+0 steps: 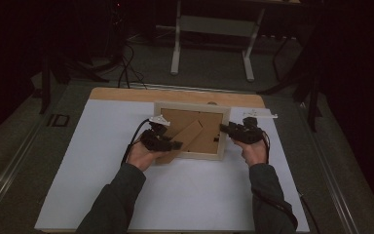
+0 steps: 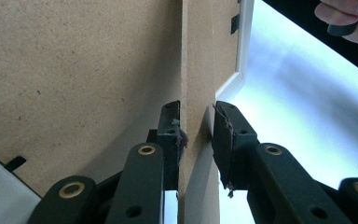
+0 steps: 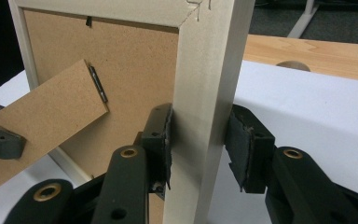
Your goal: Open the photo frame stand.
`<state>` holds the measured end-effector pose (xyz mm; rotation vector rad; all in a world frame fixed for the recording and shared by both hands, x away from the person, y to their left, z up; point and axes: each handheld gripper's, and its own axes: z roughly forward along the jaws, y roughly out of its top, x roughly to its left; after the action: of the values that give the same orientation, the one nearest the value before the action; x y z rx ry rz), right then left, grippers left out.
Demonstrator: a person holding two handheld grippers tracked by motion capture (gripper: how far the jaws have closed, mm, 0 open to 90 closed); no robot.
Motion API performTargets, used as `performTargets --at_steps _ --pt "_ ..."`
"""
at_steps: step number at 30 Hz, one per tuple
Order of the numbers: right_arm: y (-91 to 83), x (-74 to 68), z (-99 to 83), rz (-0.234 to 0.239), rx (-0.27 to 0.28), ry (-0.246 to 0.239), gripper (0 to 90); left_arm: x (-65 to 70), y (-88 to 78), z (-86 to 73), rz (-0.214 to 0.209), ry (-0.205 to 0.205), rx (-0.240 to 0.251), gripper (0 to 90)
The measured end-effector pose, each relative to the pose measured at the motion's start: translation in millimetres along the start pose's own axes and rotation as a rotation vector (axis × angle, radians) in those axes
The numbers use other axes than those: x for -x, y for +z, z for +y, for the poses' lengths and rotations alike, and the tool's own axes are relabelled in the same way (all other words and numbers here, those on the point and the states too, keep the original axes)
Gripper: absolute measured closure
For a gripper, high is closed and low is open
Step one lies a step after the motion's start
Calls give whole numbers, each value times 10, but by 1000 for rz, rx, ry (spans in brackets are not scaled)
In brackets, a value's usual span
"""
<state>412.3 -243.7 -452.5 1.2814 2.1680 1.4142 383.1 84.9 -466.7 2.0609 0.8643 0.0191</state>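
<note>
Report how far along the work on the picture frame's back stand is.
Done: the picture frame lies back-up on the white table, its stand swung out on its hinge. In hand: the right gripper clamps the frame's side rail, and the left gripper straddles the stand's edge, one pad touching. Left, probably: setting the frame upright on that stand.

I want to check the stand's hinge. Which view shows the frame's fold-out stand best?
The right gripper view: the stand appears broadside with its hinge. The high view shows it small; the left gripper view shows its edge between the left claw.
</note>
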Motion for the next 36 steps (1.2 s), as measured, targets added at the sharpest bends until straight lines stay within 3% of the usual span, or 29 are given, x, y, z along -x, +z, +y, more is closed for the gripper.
performTargets --at_steps 15,36 --pt "-6 -31 50 -14 14 -13 619 22 -11 17 49 40 21 741" --pt "4 -63 120 -33 -3 -48 618 30 -5 31 89 60 34 742"
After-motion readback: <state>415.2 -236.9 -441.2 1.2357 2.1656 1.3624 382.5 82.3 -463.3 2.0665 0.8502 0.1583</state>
